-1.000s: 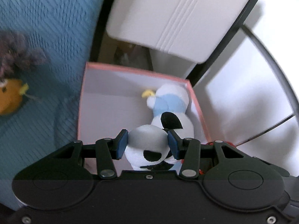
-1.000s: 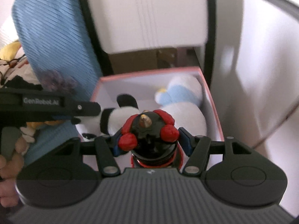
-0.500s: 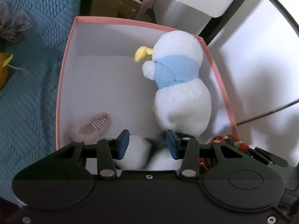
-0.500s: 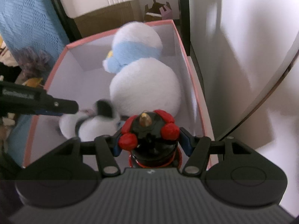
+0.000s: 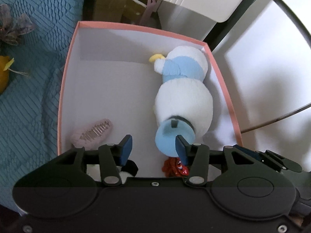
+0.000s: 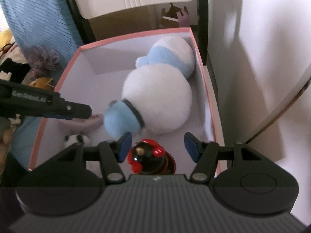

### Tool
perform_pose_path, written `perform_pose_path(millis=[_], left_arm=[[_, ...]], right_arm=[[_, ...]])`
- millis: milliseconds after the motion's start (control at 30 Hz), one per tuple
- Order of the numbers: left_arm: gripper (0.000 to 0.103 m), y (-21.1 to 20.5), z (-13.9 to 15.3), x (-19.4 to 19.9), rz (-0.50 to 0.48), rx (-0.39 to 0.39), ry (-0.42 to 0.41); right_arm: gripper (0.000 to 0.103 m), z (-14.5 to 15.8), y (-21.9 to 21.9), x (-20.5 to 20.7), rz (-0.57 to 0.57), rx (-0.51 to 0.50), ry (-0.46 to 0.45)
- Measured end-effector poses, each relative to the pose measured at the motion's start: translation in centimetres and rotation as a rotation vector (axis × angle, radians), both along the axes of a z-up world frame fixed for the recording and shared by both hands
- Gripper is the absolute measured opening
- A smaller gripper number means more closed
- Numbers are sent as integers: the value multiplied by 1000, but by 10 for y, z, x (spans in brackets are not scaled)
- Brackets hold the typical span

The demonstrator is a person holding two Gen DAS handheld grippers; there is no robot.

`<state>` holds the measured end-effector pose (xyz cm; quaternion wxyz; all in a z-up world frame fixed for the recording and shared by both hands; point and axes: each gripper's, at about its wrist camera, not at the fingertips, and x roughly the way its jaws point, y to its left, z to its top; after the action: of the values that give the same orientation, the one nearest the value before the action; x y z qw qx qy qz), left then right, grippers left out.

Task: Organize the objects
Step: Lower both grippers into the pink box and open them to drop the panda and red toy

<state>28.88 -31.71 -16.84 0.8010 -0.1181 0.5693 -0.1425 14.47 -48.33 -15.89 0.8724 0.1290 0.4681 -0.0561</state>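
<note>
Both grippers hang over a pink-rimmed box, jaws spread wide and holding nothing. The left gripper is above the near end, where a panda lies in the near-left corner beside a pink comb. The right gripper is over a red-and-black figure against the near wall. A white-and-blue plush fills the box's right side, reaching the far-right corner.

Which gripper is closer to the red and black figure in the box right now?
Right. The right gripper hangs open directly above the red and black figure; the left gripper, also open, sits over the box to the figure's left.
</note>
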Motion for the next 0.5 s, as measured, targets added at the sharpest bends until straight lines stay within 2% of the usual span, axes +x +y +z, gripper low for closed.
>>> perform_pose_path(millis=[233, 433, 500], left_arm=[[48, 13, 31, -12, 10, -35, -60], [49, 31, 75, -32, 16, -91, -133], [49, 39, 93, -42, 20, -99, -165]], right_arm=[[62, 33, 10, -12, -22, -6, -60], [63, 74, 31, -24, -30, 6, -136], [63, 90, 41, -29, -24, 44, -168]])
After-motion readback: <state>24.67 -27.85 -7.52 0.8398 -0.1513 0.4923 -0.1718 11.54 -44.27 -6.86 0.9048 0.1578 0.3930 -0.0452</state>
